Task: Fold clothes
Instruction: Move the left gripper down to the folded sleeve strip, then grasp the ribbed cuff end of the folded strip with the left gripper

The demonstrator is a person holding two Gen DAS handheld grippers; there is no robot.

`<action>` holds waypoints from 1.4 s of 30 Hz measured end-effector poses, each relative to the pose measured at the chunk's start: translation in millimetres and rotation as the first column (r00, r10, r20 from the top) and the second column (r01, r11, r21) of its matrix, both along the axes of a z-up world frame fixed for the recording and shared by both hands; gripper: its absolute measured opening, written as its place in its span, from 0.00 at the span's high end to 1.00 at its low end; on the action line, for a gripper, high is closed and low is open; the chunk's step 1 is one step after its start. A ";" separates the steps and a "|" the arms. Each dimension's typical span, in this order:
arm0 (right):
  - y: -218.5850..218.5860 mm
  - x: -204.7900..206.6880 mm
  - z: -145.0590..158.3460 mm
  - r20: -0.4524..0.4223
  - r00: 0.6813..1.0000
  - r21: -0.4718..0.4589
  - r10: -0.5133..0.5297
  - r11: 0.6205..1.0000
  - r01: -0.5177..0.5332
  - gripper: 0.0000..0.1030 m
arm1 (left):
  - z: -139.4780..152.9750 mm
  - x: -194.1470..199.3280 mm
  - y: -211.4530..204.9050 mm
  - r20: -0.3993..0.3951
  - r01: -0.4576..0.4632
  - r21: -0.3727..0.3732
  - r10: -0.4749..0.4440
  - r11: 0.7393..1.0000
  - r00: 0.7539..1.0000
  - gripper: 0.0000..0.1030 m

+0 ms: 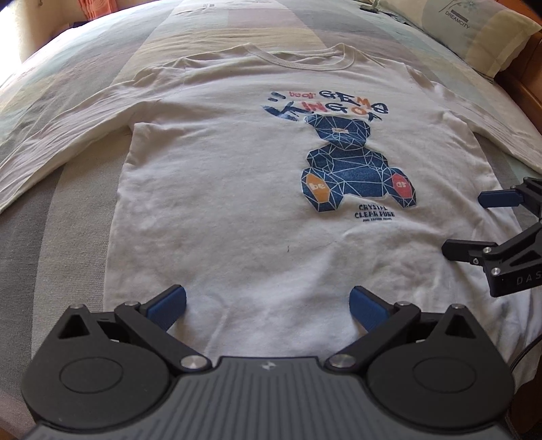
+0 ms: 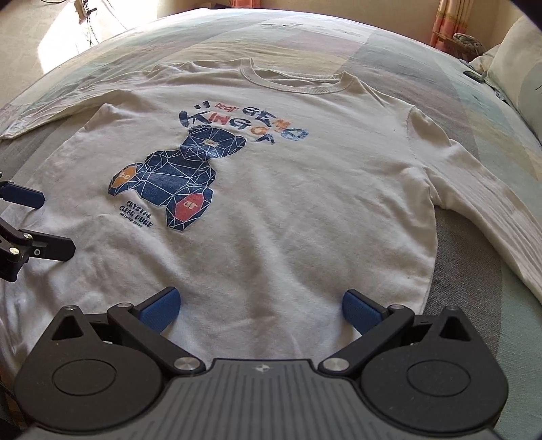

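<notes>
Shirt [image 1: 237, 203] hem hidden behind left gripper [image 1: 267, 308] body at 6 o'clock. Left sleeve [image 1: 50, 135] cuff cut off at 9 o'clock. Smallest print line [image 1: 376, 220] under bear unreadable. Pillow [image 1: 474, 30] cropped at 1 o'clock.

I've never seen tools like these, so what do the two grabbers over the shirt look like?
Both match. The left gripper and right gripper have black angular linkage arms with silver pivot screws, round black housings, a ribbed grey centre plate with a small logo, and blue textured fingers. White letters "DAS" mark the right one's side.
</notes>
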State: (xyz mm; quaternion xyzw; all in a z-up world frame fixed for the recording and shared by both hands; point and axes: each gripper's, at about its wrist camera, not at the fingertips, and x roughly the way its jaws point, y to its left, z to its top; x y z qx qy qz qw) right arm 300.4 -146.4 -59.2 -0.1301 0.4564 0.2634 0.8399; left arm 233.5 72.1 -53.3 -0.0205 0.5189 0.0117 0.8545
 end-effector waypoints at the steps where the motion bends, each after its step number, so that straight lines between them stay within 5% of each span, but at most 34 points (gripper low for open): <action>1: -0.4 -0.3 -0.2 0.004 1.000 0.001 0.002 1.000 -0.002 0.00 | 1.1 -5.2 -1.0 0.000 0.016 0.000 -0.016 1.000 1.000 0.01; 9: -1.1 -3.1 -1.0 0.027 1.000 0.007 0.012 1.000 -0.012 0.00 | -0.2 -29.3 3.4 -0.018 0.053 -0.027 -0.053 0.998 0.998 0.01; 13: -0.1 -3.2 -1.3 0.030 0.999 0.005 0.012 1.000 -0.013 0.00 | 21.6 -26.9 34.6 0.064 -0.048 -0.081 0.053 0.996 0.997 0.01; 17: 0.8 -4.2 -1.8 0.034 0.999 0.002 0.010 1.000 -0.010 0.00 | 43.2 -21.0 81.5 0.172 -0.159 -0.112 0.177 0.981 0.969 0.01; 21: 1.2 -6.2 -2.0 0.039 0.999 0.001 -0.001 1.000 0.001 0.00 | 51.9 -13.5 133.9 0.227 -0.312 -0.131 0.335 0.941 0.915 0.01; 29: 3.3 -4.8 -1.6 0.032 0.999 -0.002 -0.029 1.000 0.029 0.00 | 43.3 -24.4 237.3 0.250 -0.537 -0.262 0.594 0.802 0.765 0.01; 34: 13.3 5.1 11.5 -0.049 0.992 -0.039 -0.120 0.992 0.118 0.00 | 33.5 -45.0 292.5 0.264 -0.577 -0.352 0.669 0.738 0.695 0.01; 42: 77.3 11.6 52.6 -0.002 0.999 0.154 -0.041 0.987 0.041 0.00 | -7.2 -62.7 352.1 0.278 -0.565 -0.492 0.735 0.662 0.619 0.01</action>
